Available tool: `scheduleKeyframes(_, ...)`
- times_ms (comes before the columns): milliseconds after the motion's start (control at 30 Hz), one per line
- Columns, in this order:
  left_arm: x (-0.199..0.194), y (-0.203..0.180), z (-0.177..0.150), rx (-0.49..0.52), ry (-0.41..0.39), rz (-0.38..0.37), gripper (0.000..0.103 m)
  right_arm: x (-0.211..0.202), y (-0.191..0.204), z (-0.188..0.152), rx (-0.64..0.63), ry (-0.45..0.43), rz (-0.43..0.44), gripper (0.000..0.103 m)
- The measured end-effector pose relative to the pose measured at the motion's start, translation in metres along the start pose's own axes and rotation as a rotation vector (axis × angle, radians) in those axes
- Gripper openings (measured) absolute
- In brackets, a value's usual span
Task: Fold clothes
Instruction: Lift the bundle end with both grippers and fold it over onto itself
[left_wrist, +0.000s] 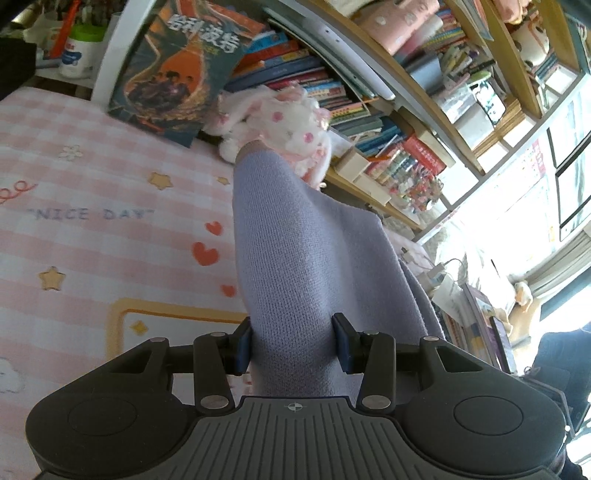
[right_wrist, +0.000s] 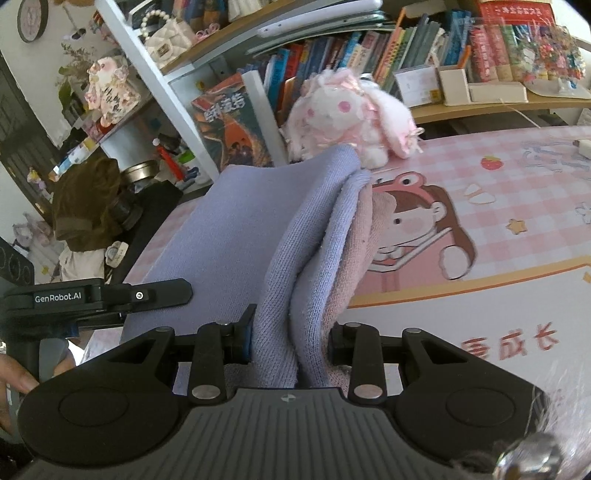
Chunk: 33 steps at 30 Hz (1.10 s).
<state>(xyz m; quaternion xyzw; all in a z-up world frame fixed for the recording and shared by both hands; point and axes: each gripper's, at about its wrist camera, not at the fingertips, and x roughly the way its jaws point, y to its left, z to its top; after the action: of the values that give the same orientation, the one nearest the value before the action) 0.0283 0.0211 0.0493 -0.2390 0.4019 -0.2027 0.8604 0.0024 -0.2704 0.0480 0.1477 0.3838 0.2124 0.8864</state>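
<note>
While both views tilt over it, the worktop (left_wrist: 92, 229) shows as a broad flat surface under a smooth pink-and-white checked mat (right_wrist: 498, 206), printed with stars, hearts, "NICE DAY" lettering and a cartoon child; most of its right side in the right wrist view and left side in the left wrist view lies bare. Behind it runs a bookshelf (right_wrist: 406, 55), wooden boards on white posts, packed with upright and stacked book spines, right up against the worktop's far edge. A large glossy paperback (left_wrist: 173, 70) leans against the books there. Lavender knit garment (left_wrist: 295, 258), soft, fine-ribbed, hangs lifted off the mat between the two grippers; in the right wrist view its layers bunch in thick rolled folds, a paler pink-mauve layer showing on the right edge. Its far corner reaches up near the fluffy white-and-pink plush rabbit (right_wrist: 347, 110) sitting at the back edge; touching or not cannot be told. Left gripper (left_wrist: 293, 341), black with blue pads, is clamped on a thick fold of the knit. Right gripper (right_wrist: 291, 339) is likewise closed on the bunched layers. At far left of the right wrist view the left gripper's black body sits just beside the cloth's edge, a hand (right_wrist: 14, 380) below it.
</note>
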Motion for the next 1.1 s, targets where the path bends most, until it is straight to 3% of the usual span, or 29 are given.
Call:
scheduleKeyframes(567, -0.041, 0.095, 0.024, -0.058, -0.013, -0.043, 0.042, 0.062, 0.096, -0.008, -0.055, 0.022, -0.035, 0.031)
scheduleKeyframes(833, -0.017, 0.117, 0.052, -0.059, -0.02, -0.049, 0.042, 0.096, 0.097, 0.015, -0.069, 0.018, -0.033, 0.031)
scheduleKeyframes(1100, 0.026, 0.127, 0.082, -0.037, -0.005, -0.005, 0.042, 0.141, 0.074, 0.045, -0.061, 0.049, -0.039, 0.031)
